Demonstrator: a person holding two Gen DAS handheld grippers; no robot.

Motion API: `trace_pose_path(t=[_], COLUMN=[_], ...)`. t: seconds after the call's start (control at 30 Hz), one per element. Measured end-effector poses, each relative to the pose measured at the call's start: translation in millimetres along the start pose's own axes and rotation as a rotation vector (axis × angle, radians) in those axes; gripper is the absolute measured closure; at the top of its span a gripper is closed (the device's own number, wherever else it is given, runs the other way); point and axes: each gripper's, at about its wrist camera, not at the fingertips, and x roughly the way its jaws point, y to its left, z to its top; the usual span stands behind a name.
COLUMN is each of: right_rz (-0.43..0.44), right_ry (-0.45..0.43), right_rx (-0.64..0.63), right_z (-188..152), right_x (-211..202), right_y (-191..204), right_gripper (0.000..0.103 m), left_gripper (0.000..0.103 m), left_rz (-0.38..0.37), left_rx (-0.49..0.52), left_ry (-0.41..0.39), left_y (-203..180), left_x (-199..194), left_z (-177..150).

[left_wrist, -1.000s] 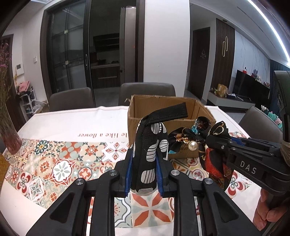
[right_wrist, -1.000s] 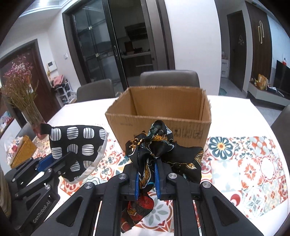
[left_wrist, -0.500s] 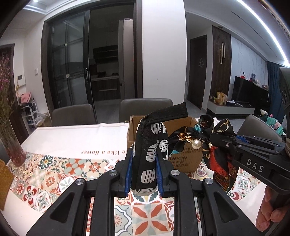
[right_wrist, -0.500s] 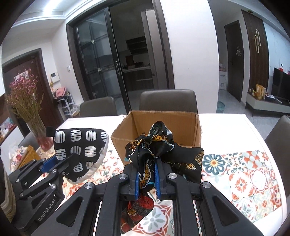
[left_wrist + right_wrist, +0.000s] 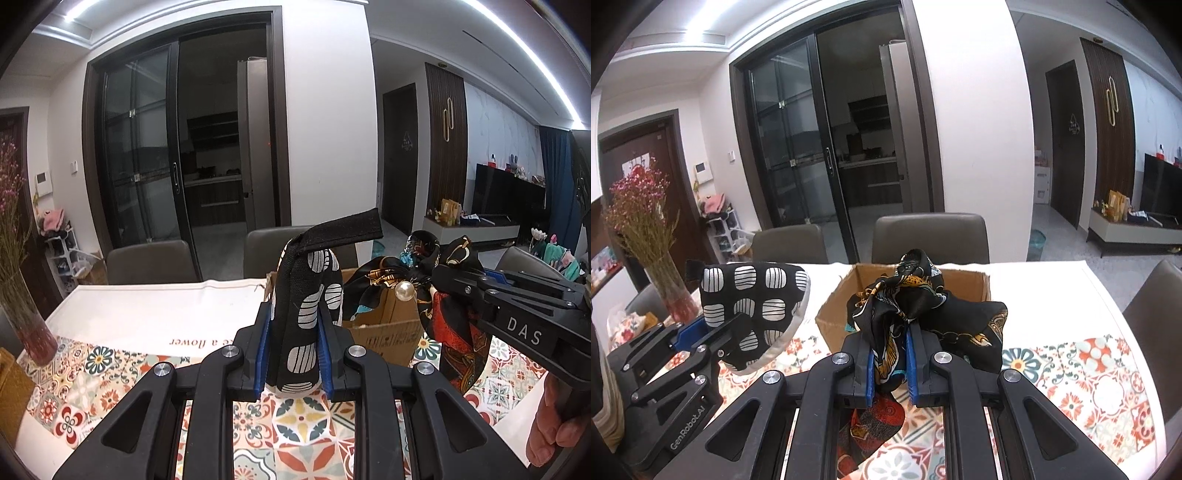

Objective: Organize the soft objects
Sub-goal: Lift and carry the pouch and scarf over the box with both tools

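Observation:
My left gripper (image 5: 295,350) is shut on a black oven mitt with white patches (image 5: 306,317), held upright above the table; the mitt also shows in the right wrist view (image 5: 753,306). My right gripper (image 5: 889,363) is shut on a bunched black patterned silk scarf (image 5: 923,314), which also shows in the left wrist view (image 5: 436,295) with a pearl bead. An open cardboard box (image 5: 967,284) stands on the table just beyond both held items; it also shows in the left wrist view (image 5: 384,328).
The table has a white cloth (image 5: 147,314) and a tiled-pattern runner (image 5: 1089,376). A glass vase of dried pink flowers (image 5: 650,240) stands at the left. Grey chairs (image 5: 931,236) line the far side and another stands at the right edge.
Both grippers have risen with their loads; the box now appears lower and further below them. Both grips are unchanged.

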Motion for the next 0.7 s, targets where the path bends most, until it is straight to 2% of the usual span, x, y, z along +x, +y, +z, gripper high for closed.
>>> trace_pose_path(t=[0.33, 0.7], right_rz=[-0.01, -0.007], right_ry=[-0.04, -0.034], right_rx=[-0.005, -0.007], right_z=[21.4, 33.8], right_x=[10.6, 34.8], right_y=[-3.8, -8.4], right_gripper=[0.089, 0.089], left_gripper=[0.08, 0.08], left_rz=[0.0, -0.006], left_rx=[0.017, 0.014], left_ry=[-0.028, -0.008], left_y=[3.5, 4.2], left_x=[15.9, 50.9], left_z=[18.6, 32.7])
